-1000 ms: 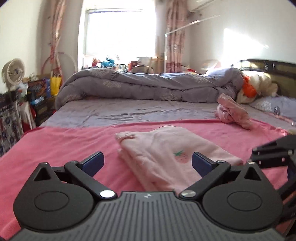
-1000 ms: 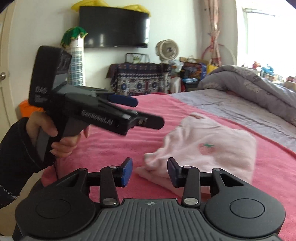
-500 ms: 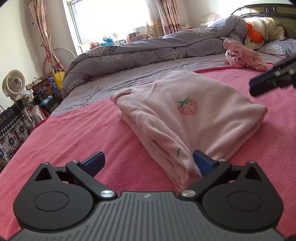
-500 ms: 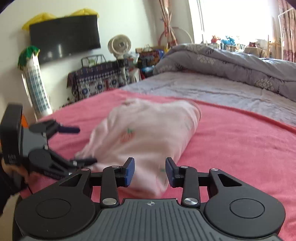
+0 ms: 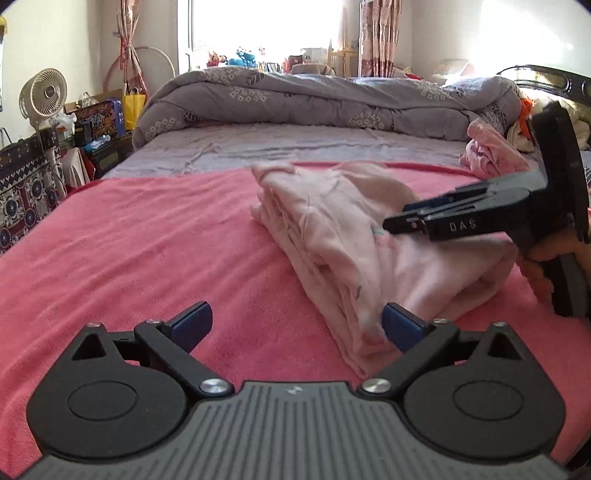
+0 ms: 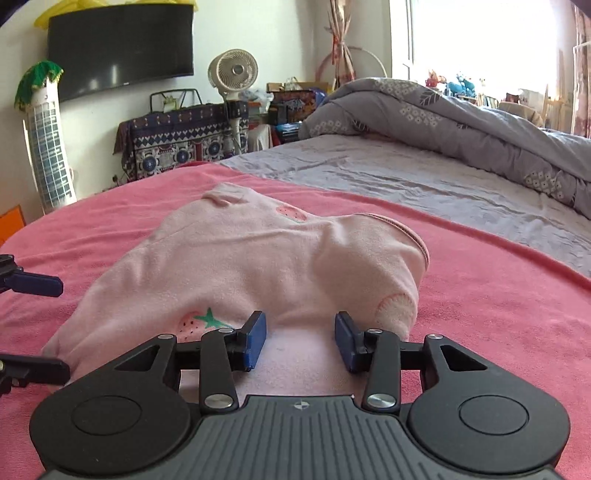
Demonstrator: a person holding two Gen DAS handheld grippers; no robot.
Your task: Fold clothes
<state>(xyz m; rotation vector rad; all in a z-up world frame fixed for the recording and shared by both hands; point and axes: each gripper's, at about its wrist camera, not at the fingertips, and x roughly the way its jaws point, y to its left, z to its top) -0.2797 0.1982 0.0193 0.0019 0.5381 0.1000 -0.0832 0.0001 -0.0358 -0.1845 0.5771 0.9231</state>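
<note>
Bedroom, sunlit window behind; bed spread with a red blanket, grey sheet past it, rolled grey quilt at the far side. Fan, dark screen on the wall and a patterned cloth over furniture at the room's edge.

Pink top, strawberry print, lies folded in the middle of the blanket. A second crumpled pink garment sits near the quilt.

Left gripper: jaws wide apart, holding nothing; the right pad touches the top's near folded corner, the left one stands over bare blanket.

Right gripper: jaws part open, having just been opening; the top's edge lies between them, pads not pressing on it. A hand holds this gripper's handle.
</note>
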